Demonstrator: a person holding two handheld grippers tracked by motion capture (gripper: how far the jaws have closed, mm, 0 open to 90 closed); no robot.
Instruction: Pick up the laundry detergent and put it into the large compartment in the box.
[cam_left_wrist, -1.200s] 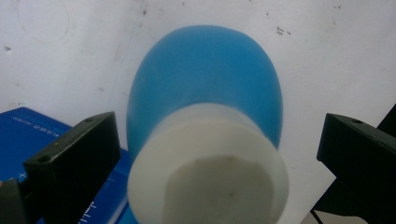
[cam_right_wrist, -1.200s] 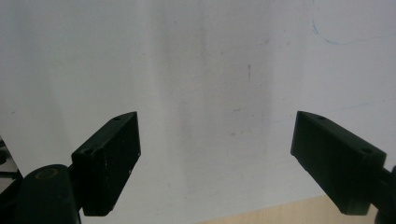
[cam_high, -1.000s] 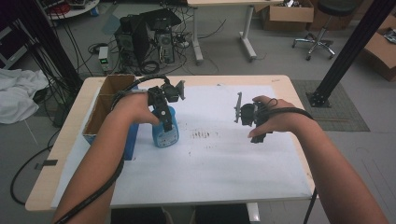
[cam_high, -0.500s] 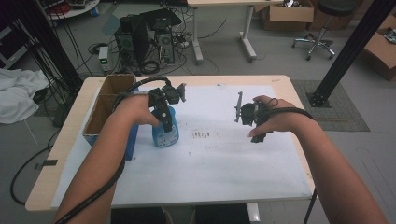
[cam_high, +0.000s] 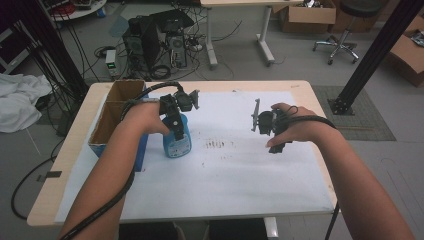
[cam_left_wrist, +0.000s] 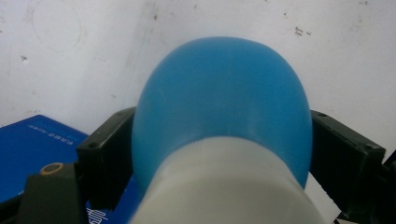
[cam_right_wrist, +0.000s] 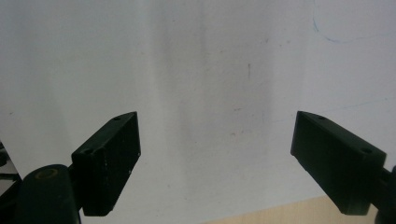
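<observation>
A blue bottle with a pale label stands upright on the white table sheet, left of centre. My left gripper comes down on it from above and is shut on it. In the left gripper view the blue bottle bulges between the two black jaws, which press its sides, and a white part of it sits nearest the camera. My right gripper hovers over the right half of the sheet, open and holding nothing. In the right gripper view its fingers stand wide apart above bare white sheet.
An open cardboard box with a blue side stands at the table's left edge, right beside the bottle. Faint dark marks dot the sheet's middle. Computer towers, cables and another desk lie on the floor beyond the far edge.
The left gripper and the blue bottle have shifted slightly toward the far side. The right gripper has stayed still and open.
</observation>
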